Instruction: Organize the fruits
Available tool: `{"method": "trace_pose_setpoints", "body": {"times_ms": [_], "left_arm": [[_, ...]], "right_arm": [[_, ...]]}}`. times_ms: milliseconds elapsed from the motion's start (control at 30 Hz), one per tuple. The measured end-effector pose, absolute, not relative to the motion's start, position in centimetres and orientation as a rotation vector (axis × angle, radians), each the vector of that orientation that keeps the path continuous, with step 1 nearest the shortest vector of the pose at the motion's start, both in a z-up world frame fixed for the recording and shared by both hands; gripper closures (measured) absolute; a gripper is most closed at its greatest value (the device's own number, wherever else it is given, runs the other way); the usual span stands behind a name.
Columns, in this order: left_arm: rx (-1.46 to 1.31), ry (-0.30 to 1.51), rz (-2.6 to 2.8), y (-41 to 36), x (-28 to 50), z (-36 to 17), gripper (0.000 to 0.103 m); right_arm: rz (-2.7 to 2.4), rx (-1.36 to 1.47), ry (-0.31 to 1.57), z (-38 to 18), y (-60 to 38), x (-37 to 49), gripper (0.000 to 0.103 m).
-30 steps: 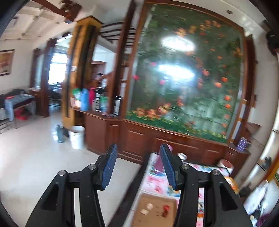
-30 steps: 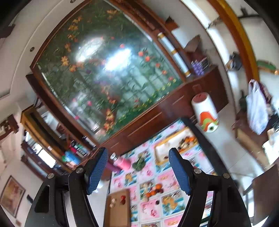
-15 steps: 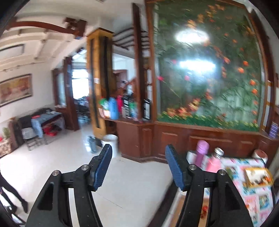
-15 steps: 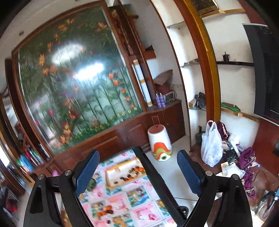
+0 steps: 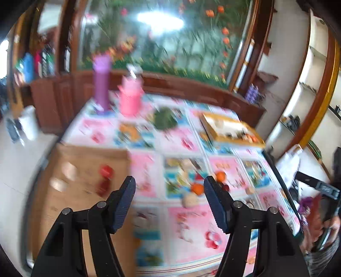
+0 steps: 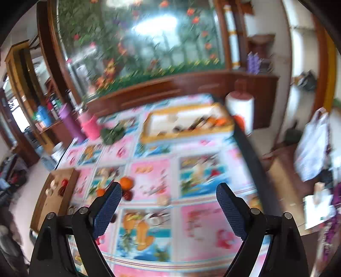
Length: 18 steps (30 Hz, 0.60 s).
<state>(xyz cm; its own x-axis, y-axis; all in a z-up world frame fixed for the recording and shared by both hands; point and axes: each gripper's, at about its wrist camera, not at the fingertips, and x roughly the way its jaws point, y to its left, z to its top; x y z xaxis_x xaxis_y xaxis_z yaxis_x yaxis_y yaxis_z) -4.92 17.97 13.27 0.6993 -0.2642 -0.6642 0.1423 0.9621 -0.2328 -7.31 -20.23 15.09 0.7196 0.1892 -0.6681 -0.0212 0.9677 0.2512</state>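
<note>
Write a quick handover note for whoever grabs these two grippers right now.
Left gripper: open, empty, over the table.
Right gripper: empty, jaws closing slightly on nothing.
Fruit: two oranges and small red pieces lie loose mid-table; a few pieces sit on the wooden board; more lie in the yellow-rimmed tray.
Done: nothing picked up yet.
Left: sort the loose fruit.

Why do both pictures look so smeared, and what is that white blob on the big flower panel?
Left wrist view: motion blur smears the table and fruit, while the left gripper stays sharp; the blob is glare on the glass panel. Right wrist view: the same blur and glare, with the right gripper crisp. Both bend at the edges, fisheye style.
</note>
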Motion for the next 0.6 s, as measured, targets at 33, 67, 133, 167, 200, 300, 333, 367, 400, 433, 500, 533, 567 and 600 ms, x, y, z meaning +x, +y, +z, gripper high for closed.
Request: {"method": "trace_pose_setpoints", "body": {"times_ms": [33,67,133,167,200,300,333,367,400,433,500,533,567,600], "left_arm": [[-0.168,0.801,-0.239,17.0,-3.8,11.9,0.037],[-0.157,0.833,-0.243,15.9,-2.9,10.6,0.037],[-0.131,0.870,-0.248,14.3,-1.9,8.3,0.038],[-0.126,0.879,-0.252,13.5,-1.7,7.7,0.039],[-0.124,0.892,-0.261,13.3,-1.4,6.9,0.041],[-0.108,0.913,-0.264,12.7,-1.0,5.1,0.044],[-0.098,0.920,-0.257,12.6,-0.4,4.7,0.047],[-0.084,0.929,-0.249,12.5,0.0,4.2,0.048],[-0.079,0.935,-0.245,12.5,0.4,4.0,0.050],[-0.075,0.941,-0.244,12.7,0.6,3.8,0.052],[-0.089,0.937,-0.266,12.7,1.0,3.4,0.052],[-0.084,0.938,-0.269,12.6,1.1,3.4,0.052],[-0.078,0.931,-0.274,12.4,1.3,3.3,0.052],[-0.073,0.928,-0.278,12.2,1.3,3.3,0.052]], "right_arm": [[0.157,0.254,0.796,13.2,-19.3,-6.1,0.020],[0.176,0.261,0.821,12.1,-18.6,-5.3,0.028],[0.201,0.254,0.869,9.3,-17.2,-3.7,0.036],[0.208,0.243,0.885,8.3,-16.6,-3.2,0.038],[0.219,0.229,0.903,7.2,-16.0,-2.7,0.039],[0.277,0.219,0.938,4.9,-14.2,-2.5,0.039],[0.301,0.212,0.946,4.5,-13.6,-2.6,0.039],[0.321,0.197,0.951,4.1,-13.0,-2.8,0.039],[0.340,0.175,0.954,3.7,-12.0,-2.9,0.039],[0.357,0.158,0.955,3.5,-11.1,-3.0,0.039],[0.400,0.126,0.953,3.0,-9.4,-3.3,0.039],[0.412,0.117,0.952,2.6,-8.6,-3.1,0.039],[0.428,0.108,0.950,2.5,-8.0,-3.2,0.039],[0.444,0.100,0.949,2.4,-7.3,-3.2,0.039]]}}
